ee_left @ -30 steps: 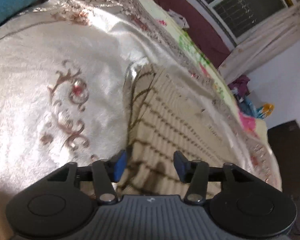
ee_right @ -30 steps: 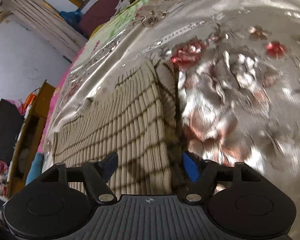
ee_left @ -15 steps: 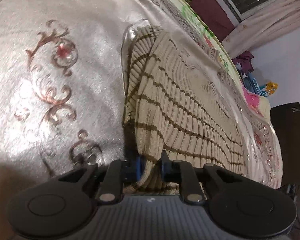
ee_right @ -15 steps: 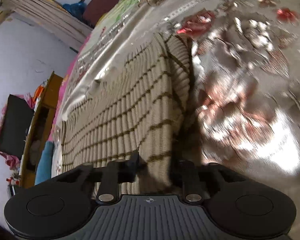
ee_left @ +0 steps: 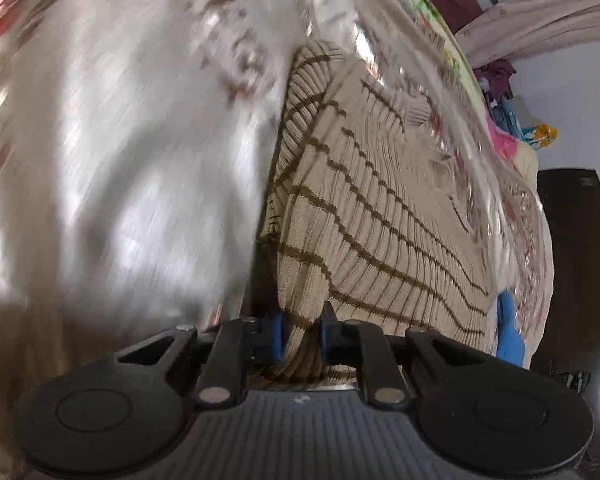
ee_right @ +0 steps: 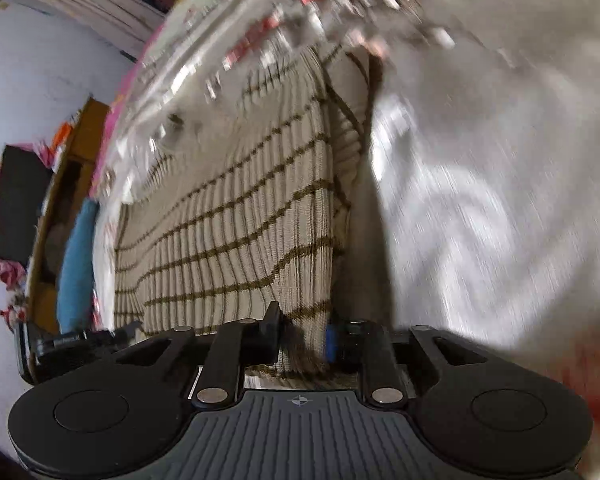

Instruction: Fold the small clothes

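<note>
1. Left gripper [ee_left: 300, 330]: jaws clenched on the near edge of the striped knit garment [ee_left: 380, 208].
2. Right gripper [ee_right: 302, 338]: jaws opening slightly, pads pressing the garment's edge between them.
3. Garment: stretches ahead of both fingertips over the shiny bedspread [ee_left: 120, 140].

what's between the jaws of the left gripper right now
A bunched edge of the beige striped sweater sits pinched in the left gripper, as the left wrist view shows; nothing else lies between its jaws.
</note>
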`<state>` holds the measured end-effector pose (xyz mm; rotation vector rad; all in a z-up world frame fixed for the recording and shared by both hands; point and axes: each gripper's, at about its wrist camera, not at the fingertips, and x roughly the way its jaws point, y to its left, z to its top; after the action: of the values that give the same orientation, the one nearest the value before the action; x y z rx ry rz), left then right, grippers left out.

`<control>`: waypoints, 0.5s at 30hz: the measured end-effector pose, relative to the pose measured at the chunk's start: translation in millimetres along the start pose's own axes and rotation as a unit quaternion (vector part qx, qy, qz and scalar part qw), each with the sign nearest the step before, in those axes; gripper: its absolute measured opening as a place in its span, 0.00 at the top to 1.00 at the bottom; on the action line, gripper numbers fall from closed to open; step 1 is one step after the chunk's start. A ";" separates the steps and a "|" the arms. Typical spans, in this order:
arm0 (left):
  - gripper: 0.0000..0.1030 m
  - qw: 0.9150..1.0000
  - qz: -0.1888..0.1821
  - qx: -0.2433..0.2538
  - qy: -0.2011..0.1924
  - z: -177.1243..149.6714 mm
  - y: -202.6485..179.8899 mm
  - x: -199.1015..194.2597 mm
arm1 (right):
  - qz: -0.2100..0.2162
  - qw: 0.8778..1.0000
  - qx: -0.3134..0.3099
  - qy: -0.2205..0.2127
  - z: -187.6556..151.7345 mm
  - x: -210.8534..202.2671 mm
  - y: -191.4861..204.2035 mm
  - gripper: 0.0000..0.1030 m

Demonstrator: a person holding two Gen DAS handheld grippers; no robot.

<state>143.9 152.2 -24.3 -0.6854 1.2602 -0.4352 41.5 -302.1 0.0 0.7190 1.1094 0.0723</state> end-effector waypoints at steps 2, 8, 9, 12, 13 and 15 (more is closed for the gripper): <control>0.79 1.000 0.012 0.009 -0.006 -11.4 -2.6 -10.0 | -0.023 1.000 -0.006 -0.007 -10.7 -10.4 -0.4 0.72; 0.78 0.990 0.070 0.096 -0.075 -15.1 -38.0 -45.1 | -0.102 0.986 -0.067 -0.112 3.3 -61.0 25.0 0.52; 0.78 0.988 0.070 0.105 -0.087 -13.8 -41.5 -49.0 | -0.098 0.985 -0.075 -0.122 2.7 -63.7 30.4 0.48; 0.78 0.986 0.045 0.121 -0.108 -7.7 -56.6 -48.0 | -0.094 0.979 -0.113 -0.142 18.9 -50.6 50.3 0.38; 0.78 0.985 0.039 0.126 -0.110 -5.1 -60.9 -43.7 | -0.103 0.976 -0.125 -0.147 27.1 -43.0 53.7 0.38; 0.77 0.983 0.039 0.144 -0.107 0.5 -73.5 -26.9 | -0.121 0.970 -0.149 -0.148 45.3 -19.5 63.9 0.38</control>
<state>142.2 116.2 45.2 -0.4236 0.9920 -0.4549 88.8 -282.6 62.4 0.3080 0.8673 -0.0734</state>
